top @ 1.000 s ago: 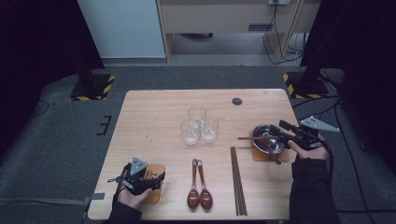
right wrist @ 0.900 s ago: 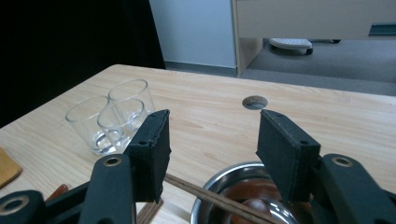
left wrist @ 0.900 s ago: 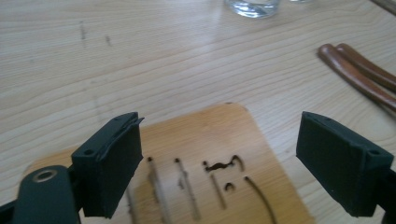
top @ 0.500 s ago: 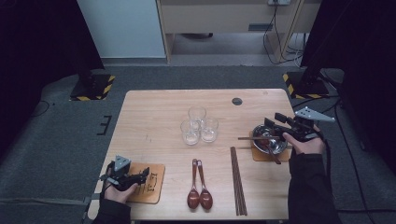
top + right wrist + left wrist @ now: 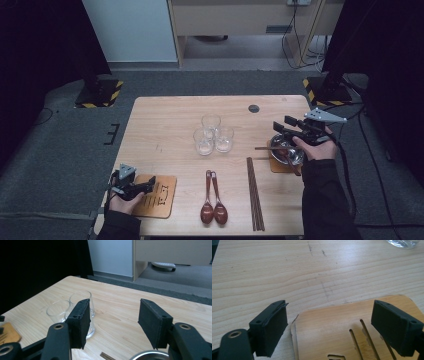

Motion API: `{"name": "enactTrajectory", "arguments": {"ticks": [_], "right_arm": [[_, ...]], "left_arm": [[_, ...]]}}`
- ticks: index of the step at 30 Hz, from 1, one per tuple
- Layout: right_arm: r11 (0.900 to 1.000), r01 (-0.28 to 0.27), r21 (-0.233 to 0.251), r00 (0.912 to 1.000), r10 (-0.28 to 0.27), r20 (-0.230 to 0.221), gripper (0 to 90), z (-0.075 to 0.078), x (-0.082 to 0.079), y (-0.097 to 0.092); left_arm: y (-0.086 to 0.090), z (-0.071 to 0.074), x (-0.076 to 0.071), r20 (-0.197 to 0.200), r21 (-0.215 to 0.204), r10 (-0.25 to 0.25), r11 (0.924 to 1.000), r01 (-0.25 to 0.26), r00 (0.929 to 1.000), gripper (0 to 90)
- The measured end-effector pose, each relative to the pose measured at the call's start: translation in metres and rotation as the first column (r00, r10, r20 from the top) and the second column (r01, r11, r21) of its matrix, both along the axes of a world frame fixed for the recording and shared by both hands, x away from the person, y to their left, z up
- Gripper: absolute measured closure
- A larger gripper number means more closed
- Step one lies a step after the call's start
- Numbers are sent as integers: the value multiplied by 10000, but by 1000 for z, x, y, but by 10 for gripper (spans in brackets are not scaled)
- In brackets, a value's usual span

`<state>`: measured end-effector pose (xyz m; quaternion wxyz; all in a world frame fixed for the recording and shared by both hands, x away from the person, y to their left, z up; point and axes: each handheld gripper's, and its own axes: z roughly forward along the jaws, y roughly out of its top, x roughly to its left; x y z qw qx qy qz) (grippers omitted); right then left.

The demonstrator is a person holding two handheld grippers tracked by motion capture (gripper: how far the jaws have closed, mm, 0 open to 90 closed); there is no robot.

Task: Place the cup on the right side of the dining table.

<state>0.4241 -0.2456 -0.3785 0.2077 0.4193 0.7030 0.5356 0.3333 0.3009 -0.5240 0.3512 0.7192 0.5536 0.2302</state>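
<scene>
Our left tongs (image 5: 150,183) hang low over the near left corner of the bench (image 5: 165,120), jaws released and standing well apart with nothing gripped. In the left gripper view the wooden coaster (image 5: 352,330) lies flat just under and between those jaws, its rounded corner and cut slots showing beneath them; the pads do not press on it. From the high view the same coaster (image 5: 159,197) sits under the tips of the left tongs, with the hand (image 5: 122,200) at its outer edge.

Our right tongs (image 5: 280,129) are held above the metal bowl (image 5: 290,150), also released, jaws apart on empty air. The bowl rests on a second coaster, just below and behind the jaws, and its rim (image 5: 150,355) peeks in at the bottom of the right gripper view. Ahead of the right tongs, farther across the bench, stand three clear glasses (image 5: 212,135) close together; two of them show partly behind the left-hand jaw (image 5: 75,310) in that view.

Between the two tongs, on the near side of the bench, lie two dark spoons (image 5: 212,210) side by side and a pair of chopsticks (image 5: 254,192) just beside them
</scene>
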Motion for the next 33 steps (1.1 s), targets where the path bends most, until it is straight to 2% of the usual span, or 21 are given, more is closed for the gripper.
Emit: {"name": "enactTrajectory", "arguments": {"ticks": [10,16,24,33], "right_arm": [[9997,-259,47,9997,259,-36,430,3,11,25],[9990,-437,-114,9989,435,-160,434,2,20,44],[9982,-523,-298,9983,515,-259,438,2,29,61],[9953,-754,-608,9964,728,-436,441,-3,43,85]], "left_arm": [[0,-3,2,-74,167,-153,9997,154,9999,127],[3,-5,4,-143,126,-149,9998,151,9998,127],[5,-7,5,-303,198,-303,9993,309,9991,126],[6,-8,5,-305,26,-266,9996,267,9992,123]]}}
